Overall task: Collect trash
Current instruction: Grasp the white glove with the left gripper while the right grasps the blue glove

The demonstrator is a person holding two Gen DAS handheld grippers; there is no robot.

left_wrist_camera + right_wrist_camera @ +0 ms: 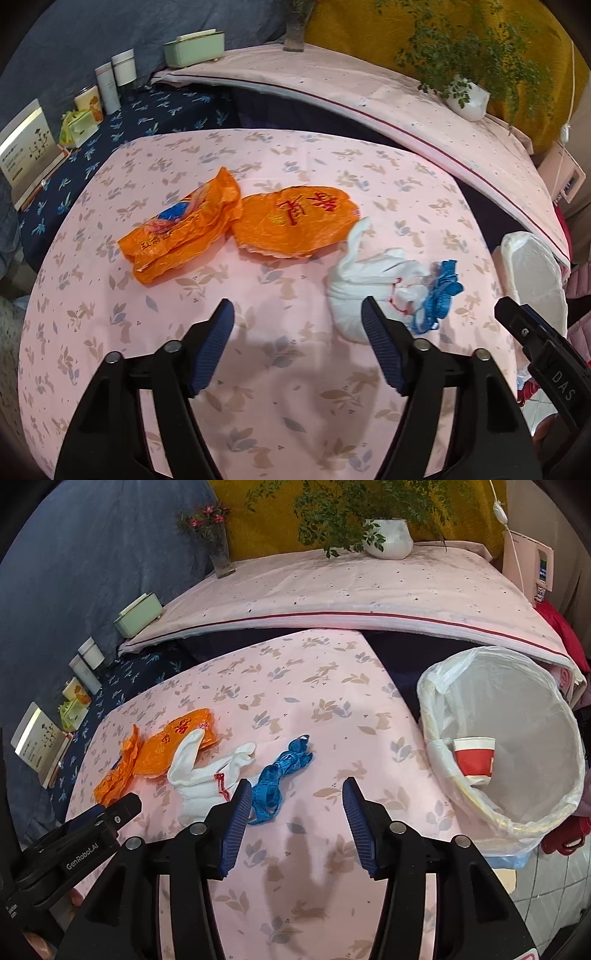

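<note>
Two crumpled orange plastic bags lie on the pink table (280, 369): one on the left (181, 225), one in the middle (295, 223). A white cloth bundle (365, 280) and a blue cord (441, 295) lie to their right. My left gripper (297, 317) is open and empty, just short of the cloth. My right gripper (293, 797) is open and empty, its left finger beside the blue cord (280, 775) and the white cloth (207, 771). A bin with a white liner (517, 805) stands at the table's right edge and holds a red paper cup (474, 760).
A raised pink-covered surface (332, 590) behind the table carries a potted plant (388, 539), a flower vase (219, 554) and a green box (138, 614). Jars (116, 77), a small box and a card stand on the blue cloth at left.
</note>
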